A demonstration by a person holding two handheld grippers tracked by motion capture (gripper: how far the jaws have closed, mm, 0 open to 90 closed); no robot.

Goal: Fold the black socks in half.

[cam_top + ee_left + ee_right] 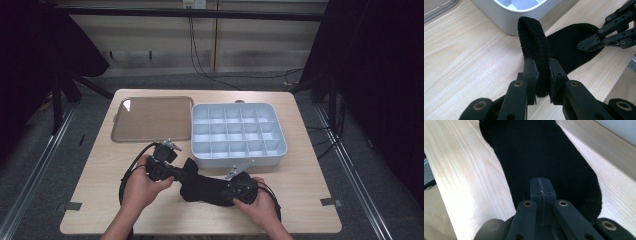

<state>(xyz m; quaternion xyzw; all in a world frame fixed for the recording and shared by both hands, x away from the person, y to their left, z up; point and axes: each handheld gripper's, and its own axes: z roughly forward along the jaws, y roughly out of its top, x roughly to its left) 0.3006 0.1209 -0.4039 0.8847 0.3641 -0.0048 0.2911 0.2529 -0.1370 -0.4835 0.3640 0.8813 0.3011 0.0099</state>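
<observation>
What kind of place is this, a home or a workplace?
Probably a recording workspace or lab, not a home: a bare wooden table with tape marks, dark curtains around it, cables on the floor, and a white divided organizer box.

Both forearms enter from the near edge, each hand wrapped around a gripper. The left gripper (541,75), angled toward the right one, has its jaws pinched on black fabric. The right gripper (541,187) points leftward, jaws pressed fully together.
</observation>
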